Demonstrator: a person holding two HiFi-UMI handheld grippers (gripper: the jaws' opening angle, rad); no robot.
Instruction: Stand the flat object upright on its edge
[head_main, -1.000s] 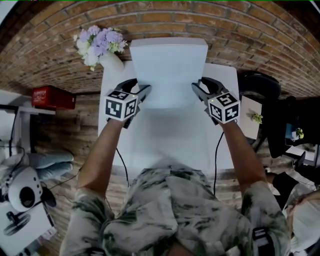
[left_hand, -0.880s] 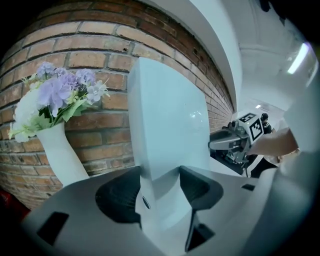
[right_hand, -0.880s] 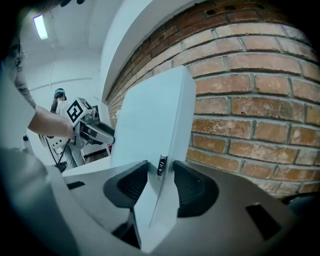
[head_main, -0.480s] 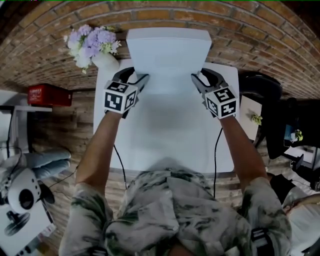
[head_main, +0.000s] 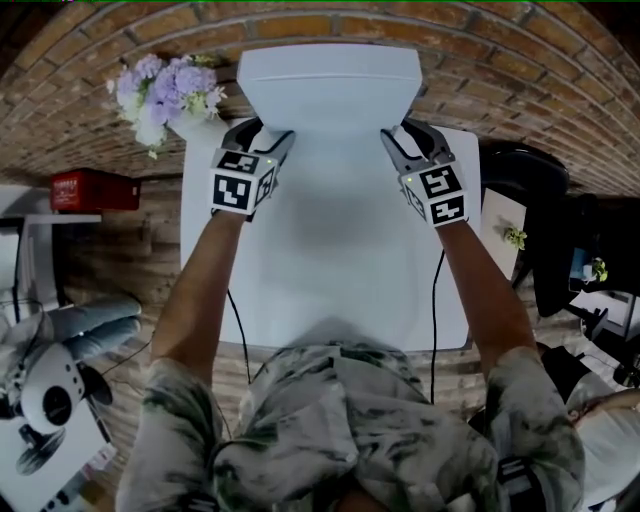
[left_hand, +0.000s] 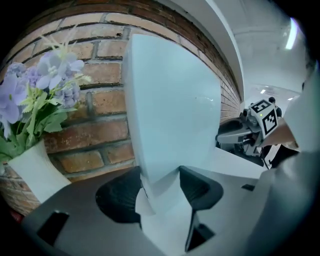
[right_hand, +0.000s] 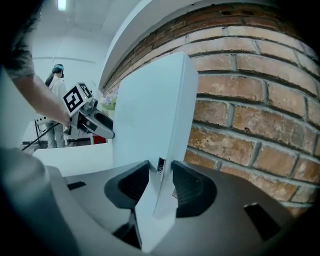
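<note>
The flat object is a white board that stands nearly upright at the far edge of the white table, close to the brick wall. My left gripper is shut on its left edge, and in the left gripper view both pads squeeze the board. My right gripper holds the right edge. Its jaws have just been closing, and the board sits between its pads, pressed from both sides. Each gripper view shows the other gripper across the board, the right gripper and the left gripper.
A white vase of purple flowers stands at the table's far left corner, just left of the board. A red box lies on the floor to the left, a black chair is on the right. A person stands far back.
Both grippers have moved away from me toward the wall with the board between them. The board now stands steeper and closer to the bricks.
</note>
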